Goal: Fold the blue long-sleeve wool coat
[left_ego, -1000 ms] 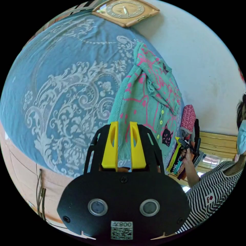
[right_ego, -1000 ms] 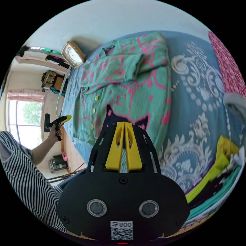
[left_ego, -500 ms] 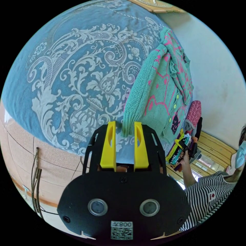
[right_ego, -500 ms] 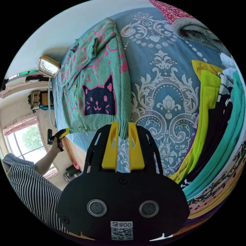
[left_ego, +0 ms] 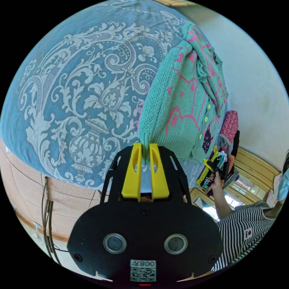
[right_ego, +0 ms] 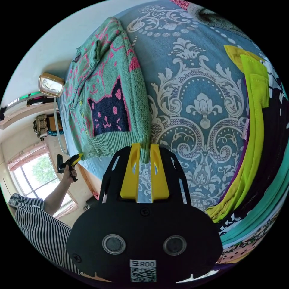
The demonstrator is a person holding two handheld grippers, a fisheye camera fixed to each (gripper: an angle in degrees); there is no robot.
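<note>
Coat [left_ego: 183,99] lies flat on the bed [left_ego: 75,90], a green knit with pink cats, ahead of both tools. The left tool [left_ego: 145,153] pinches one hem corner, the right tool [right_ego: 145,153] the other. Thin bites: lifting could slip the stretchy rib free.

Half a second back the left gripper [left_ego: 145,148] had its jaws spread at the cardigan [left_ego: 183,99] hem corner; now they're pinched shut on it. The right gripper [right_ego: 144,149] has closed in around the other hem corner too.
</note>
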